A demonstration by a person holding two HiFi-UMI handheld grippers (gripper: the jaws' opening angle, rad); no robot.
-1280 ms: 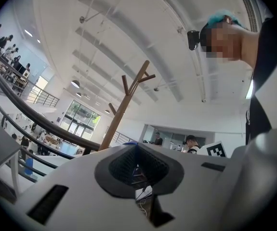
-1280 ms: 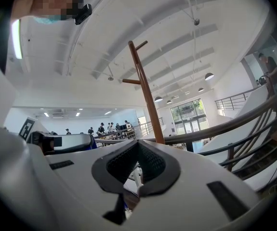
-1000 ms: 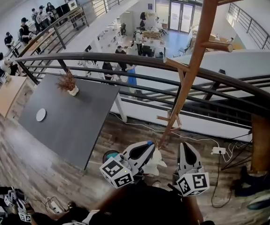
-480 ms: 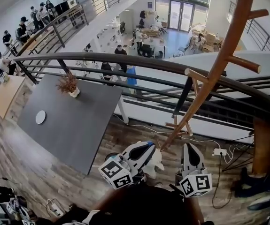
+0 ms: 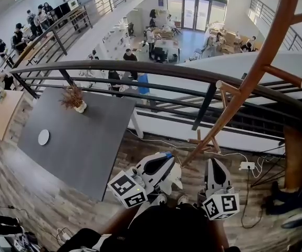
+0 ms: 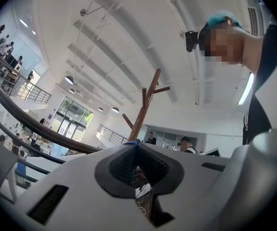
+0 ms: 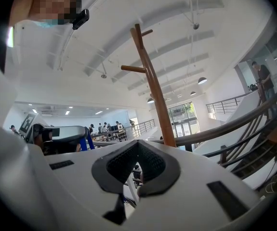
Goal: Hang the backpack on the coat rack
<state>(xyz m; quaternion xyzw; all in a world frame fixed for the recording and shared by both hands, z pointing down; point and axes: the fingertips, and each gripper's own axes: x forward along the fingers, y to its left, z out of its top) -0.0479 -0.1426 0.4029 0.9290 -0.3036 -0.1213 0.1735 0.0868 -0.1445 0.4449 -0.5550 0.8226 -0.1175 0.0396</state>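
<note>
The person wears a black top (image 5: pixel 161 229) and a teal cap (image 6: pixel 220 17), with a small black camera (image 6: pixel 191 40) mounted at the head. The left tool (image 5: pixel 167 156) and the right tool (image 5: pixel 214 163) are white shells with dark grey ribbed pads (image 6: pixel 124 165). Each carries a cube (image 5: pixel 127 189) with black-and-white square markers.
</note>
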